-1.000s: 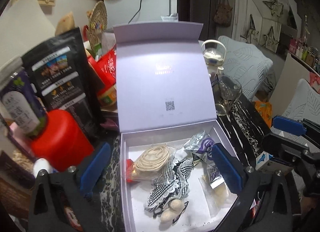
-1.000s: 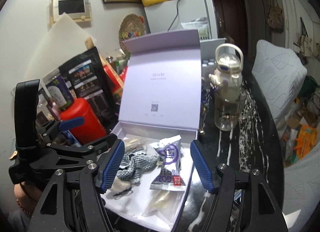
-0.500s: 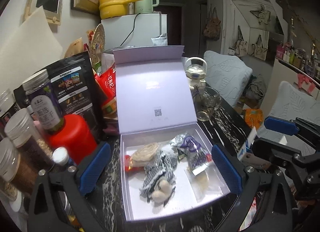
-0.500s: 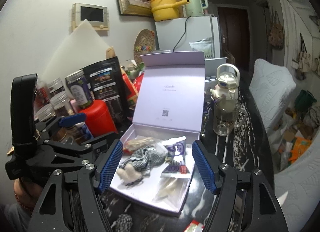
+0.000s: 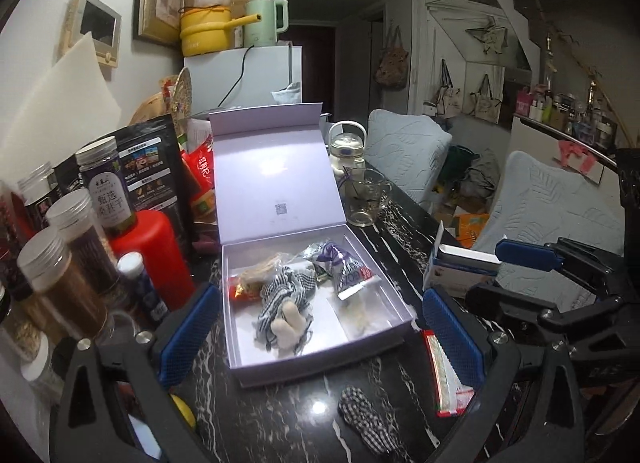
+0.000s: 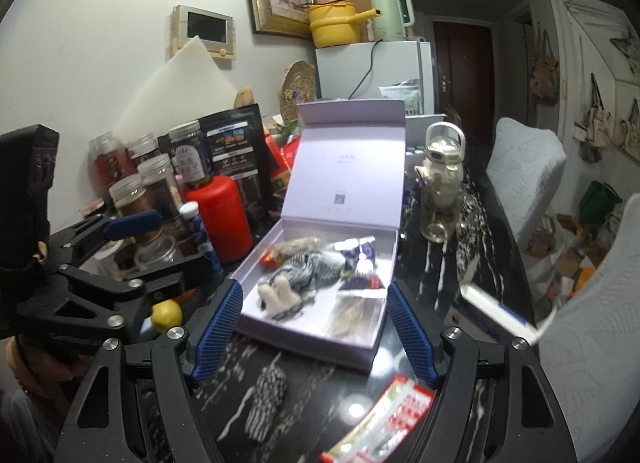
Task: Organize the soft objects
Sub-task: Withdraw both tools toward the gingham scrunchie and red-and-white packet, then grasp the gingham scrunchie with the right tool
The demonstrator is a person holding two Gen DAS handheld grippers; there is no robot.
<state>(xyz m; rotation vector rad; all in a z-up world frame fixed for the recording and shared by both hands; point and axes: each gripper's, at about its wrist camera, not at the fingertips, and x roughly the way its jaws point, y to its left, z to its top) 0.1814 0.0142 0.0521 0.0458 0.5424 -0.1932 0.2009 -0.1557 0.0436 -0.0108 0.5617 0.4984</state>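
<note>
An open lilac box (image 5: pixel 256 371) (image 6: pixel 320 347) stands on the black marbled table with its lid upright. Inside lie a checkered plush toy with cream feet (image 5: pixel 286 305) (image 6: pixel 292 279), a purple snack packet (image 5: pixel 344 271) (image 6: pixel 360 263), a clear bag (image 5: pixel 360 313) and a red-wrapped item (image 5: pixel 242 289). A small checkered pouch (image 5: pixel 366 419) (image 6: pixel 266 393) lies on the table in front of the box. My left gripper (image 5: pixel 320 337) and my right gripper (image 6: pixel 314 337) are both open and empty, held above the box's near edge.
A red-and-white packet (image 5: pixel 444 373) (image 6: pixel 380 419) lies right of the pouch. Jars (image 5: pixel 60 283), a red bottle (image 5: pixel 152 259) and black bags crowd the left. A glass mug (image 5: pixel 364 203) and a kettle-shaped bottle (image 6: pixel 442 171) stand behind. A blue-white carton (image 5: pixel 460 269) sits at the right edge.
Both grippers have pulled back and up from the box, so the table in front with the checkered pouch and red packet has come into view. Both stay open.
</note>
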